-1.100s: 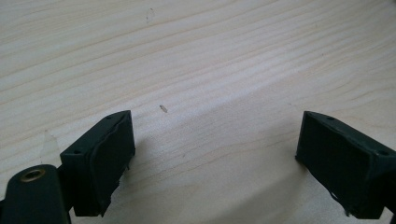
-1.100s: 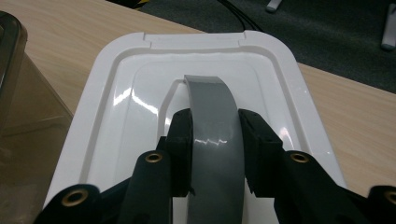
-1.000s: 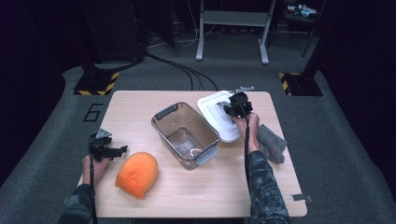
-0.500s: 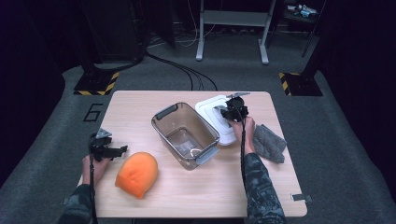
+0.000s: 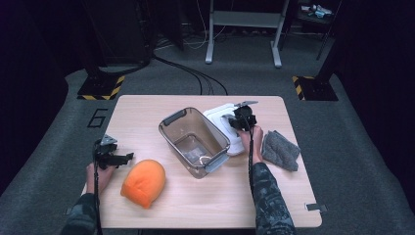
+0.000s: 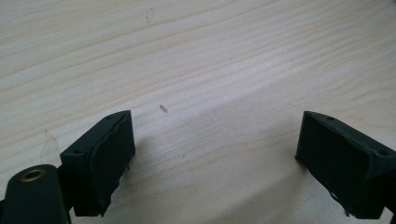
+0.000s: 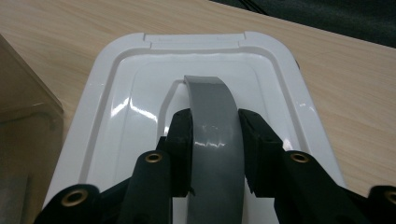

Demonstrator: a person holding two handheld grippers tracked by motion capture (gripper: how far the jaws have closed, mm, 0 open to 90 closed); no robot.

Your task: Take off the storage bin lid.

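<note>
right tongs clamp the grey handle of the white lid

the right gripper [image 5: 241, 120] sits over the white lid [image 5: 226, 114], which lies flat on the wooden table [image 5: 147, 105] just beside the far right side of the clear bin [image 5: 194, 140]. in the right gripper view its two black jaws are clenched on either side of the lid's grey handle [image 7: 215, 135] — a curved grey strap that arches up from the middle of the glossy white lid [image 7: 140, 93] — and both pads press against the strap's edges. faint embossed lettering runs along the lid's far rim, too small to read. a corner of the clear bin [image 7: 23, 126] shows at the left edge of that view.

the left gripper [image 5: 108, 152] rests low at the near left of the table, just beside the orange cushion [image 5: 143, 182] but apart from it. in the left gripper view its jaws stand wide apart — released, with bare wood grain [image 6: 196, 70] between them.

the clear bin stands open in the middle of the table, with grey handles at its two ends and a small pale item in its bottom that i cannot make out. a grey cloth [image 5: 280, 150] lies crumpled to the right of the person's right hand [image 5: 254, 136]. on the dark floor beside the table's left edge a painted "6" [image 5: 97, 118] can be read. yellow-and-black hazard stripes mark two stand bases [image 5: 101, 87] beyond the table.
</note>
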